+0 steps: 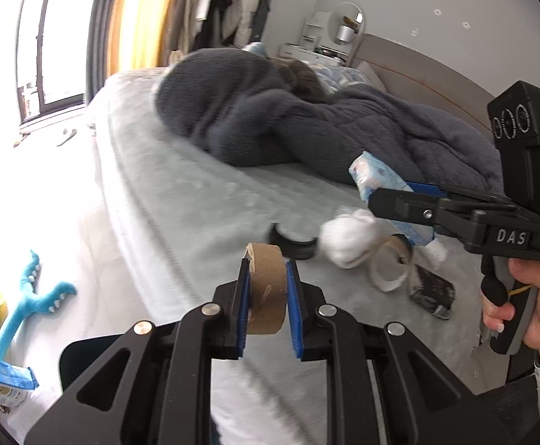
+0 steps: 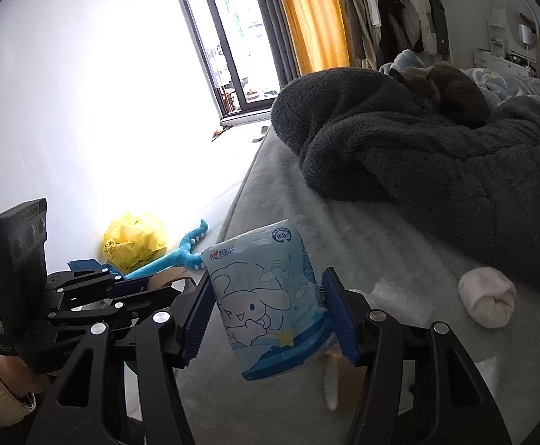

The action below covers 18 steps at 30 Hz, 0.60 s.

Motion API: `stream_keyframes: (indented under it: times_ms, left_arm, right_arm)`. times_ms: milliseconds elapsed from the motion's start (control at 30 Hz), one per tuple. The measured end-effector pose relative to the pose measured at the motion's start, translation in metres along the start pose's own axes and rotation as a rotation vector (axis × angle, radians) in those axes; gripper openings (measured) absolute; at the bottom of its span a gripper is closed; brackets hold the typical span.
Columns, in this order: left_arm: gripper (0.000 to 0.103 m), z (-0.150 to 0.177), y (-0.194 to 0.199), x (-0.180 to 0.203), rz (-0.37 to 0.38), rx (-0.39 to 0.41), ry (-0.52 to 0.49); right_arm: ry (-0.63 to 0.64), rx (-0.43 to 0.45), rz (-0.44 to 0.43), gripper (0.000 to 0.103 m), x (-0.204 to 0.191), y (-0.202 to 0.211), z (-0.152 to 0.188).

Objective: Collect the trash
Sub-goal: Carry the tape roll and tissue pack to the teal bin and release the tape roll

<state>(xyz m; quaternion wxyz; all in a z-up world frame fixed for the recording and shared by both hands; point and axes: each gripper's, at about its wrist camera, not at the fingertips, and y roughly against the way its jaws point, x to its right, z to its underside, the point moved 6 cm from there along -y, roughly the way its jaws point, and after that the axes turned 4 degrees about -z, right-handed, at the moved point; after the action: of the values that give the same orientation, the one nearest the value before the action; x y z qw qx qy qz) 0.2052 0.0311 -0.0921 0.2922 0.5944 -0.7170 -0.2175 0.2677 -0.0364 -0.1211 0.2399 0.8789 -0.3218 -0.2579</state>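
Note:
My left gripper [image 1: 268, 270] is shut on a brown cardboard tape core [image 1: 268, 293], held above the bed's edge. My right gripper [image 2: 268, 278] is shut on a light-blue tissue pack [image 2: 270, 304] with a cartoon print; it also shows in the left wrist view [image 1: 377, 176]. On the grey bedsheet [image 1: 195, 200] lie a crumpled white tissue wad [image 1: 347, 237], a white tape ring [image 1: 390, 267], a black curved piece [image 1: 292, 246] and a dark wrapper [image 1: 433, 291]. The white wad also shows in the right wrist view [image 2: 488, 296].
A dark grey fleece blanket [image 1: 270, 111] is heaped on the bed. On the floor lie a yellow plastic bag [image 2: 134, 239], a blue plush toy [image 1: 28, 304] and a blue snack packet [image 1: 2, 382]. A window and orange curtain [image 2: 307, 15] stand behind.

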Motion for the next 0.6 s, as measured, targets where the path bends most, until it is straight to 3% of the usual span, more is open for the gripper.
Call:
stream_keyframes:
  times_ms: [267,600]
  left_arm:
    - [0.02,0.02,0.003,-0.059,-0.088,-0.037,0.062]
    - [0.02,0.067,-0.002,-0.122,-0.189,-0.151,0.101]
  right_arm:
    - [-0.006,-0.012,-0.013,0.059,-0.042,-0.039,-0.004]
    - [0.013,-0.071,-0.07,0.059,-0.101,-0.083,0.004]
